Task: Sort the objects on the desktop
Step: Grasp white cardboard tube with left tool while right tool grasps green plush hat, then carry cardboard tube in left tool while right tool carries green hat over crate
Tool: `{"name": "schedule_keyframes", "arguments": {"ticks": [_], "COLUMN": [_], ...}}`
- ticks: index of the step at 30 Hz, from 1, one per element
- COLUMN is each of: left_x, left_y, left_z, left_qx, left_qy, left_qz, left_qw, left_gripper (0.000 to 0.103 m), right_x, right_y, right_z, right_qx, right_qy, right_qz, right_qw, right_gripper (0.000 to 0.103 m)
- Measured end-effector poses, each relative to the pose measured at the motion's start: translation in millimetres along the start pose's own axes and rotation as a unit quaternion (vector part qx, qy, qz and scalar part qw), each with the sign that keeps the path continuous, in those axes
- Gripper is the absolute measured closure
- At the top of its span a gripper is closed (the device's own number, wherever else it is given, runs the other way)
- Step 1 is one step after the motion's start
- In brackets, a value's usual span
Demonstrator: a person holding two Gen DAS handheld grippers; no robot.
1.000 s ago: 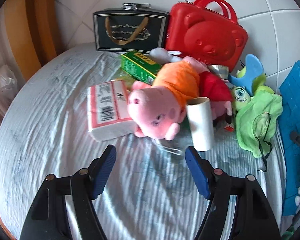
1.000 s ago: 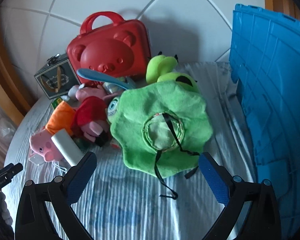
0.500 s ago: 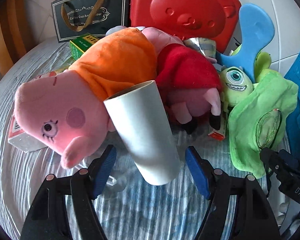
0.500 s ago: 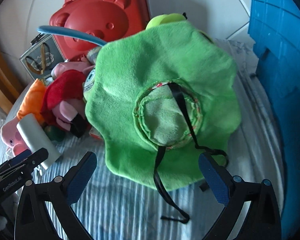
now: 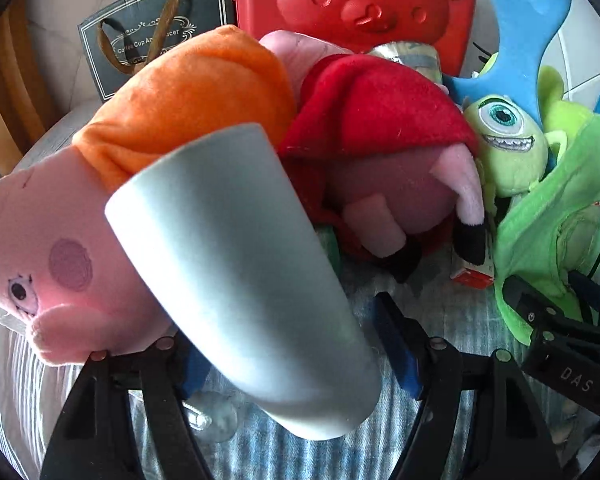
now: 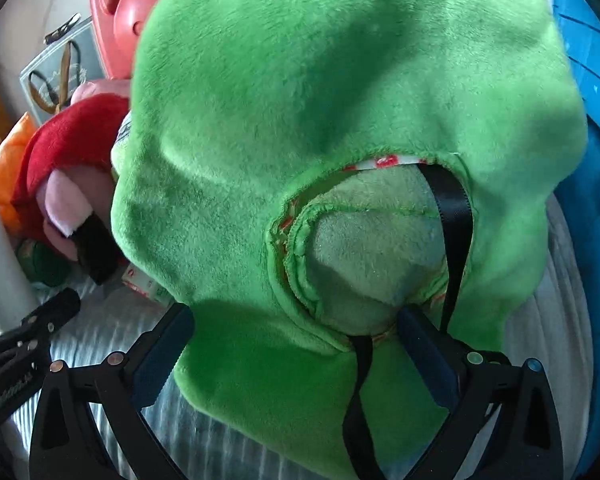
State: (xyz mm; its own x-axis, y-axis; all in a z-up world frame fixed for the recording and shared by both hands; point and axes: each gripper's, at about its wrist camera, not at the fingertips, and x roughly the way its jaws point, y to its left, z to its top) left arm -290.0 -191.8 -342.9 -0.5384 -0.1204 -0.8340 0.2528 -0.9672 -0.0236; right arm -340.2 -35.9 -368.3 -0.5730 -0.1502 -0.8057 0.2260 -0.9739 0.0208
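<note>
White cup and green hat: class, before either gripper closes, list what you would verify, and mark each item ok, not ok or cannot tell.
1. White cup lies between the left gripper fingers: ok; the jaws are opening.
2. Left pads not yet pressing the cup: ok.
3. Pink pig plush clear of the left finger: not ok, its snout lies right at the finger.
4. Green hat brim between the right gripper fingers: ok.
5. Black ribbon clear of the right pad: cannot tell.
6. Blue crate open to receive things: cannot tell.
</note>
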Motion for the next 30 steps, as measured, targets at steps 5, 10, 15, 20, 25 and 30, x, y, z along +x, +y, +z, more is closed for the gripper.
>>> {"name": "schedule_keyframes", "arguments": {"ticks": [5,10,15,20,25,30], "left_x": [5,-2,-16,-50,-92,-136], "left_y": [-3,-1,-4,-9,-8,2], "left_z": [0,3,-1,-6,1,-11], "left_qx": [0.013,0.017,0.045,0.062,0.066,0.056], "left_qy": [0.005,0.003,0.005,-0.029,-0.073,-0.106], "left_qz": [-0.008,-0.01,0.002,0.008,0.007,-0.013], "left_qw": [0.9999,0.9998,0.999,0.9976,0.9952,0.9927], "left_gripper": [0.0,0.034,0.049,0.054,0.06,0.06], "right_x": [2,2,-17,-45,-99,-161], "right_y": [3,3,-2,-11,-14,16], "right_z": [1,5,1,0,0,17], "right_qx": [0.005,-0.006,-0.015,-0.009,-0.008,-0.033], "right_qy": [-0.004,0.011,0.0,-0.012,-0.084,-0.157], "right_qz": [-0.019,-0.017,-0.03,0.009,0.041,0.057], "right_qw": [1.0,1.0,0.999,1.0,0.996,0.985], "right_gripper": [0.0,0.001,0.052,0.08,0.084,0.084]}}
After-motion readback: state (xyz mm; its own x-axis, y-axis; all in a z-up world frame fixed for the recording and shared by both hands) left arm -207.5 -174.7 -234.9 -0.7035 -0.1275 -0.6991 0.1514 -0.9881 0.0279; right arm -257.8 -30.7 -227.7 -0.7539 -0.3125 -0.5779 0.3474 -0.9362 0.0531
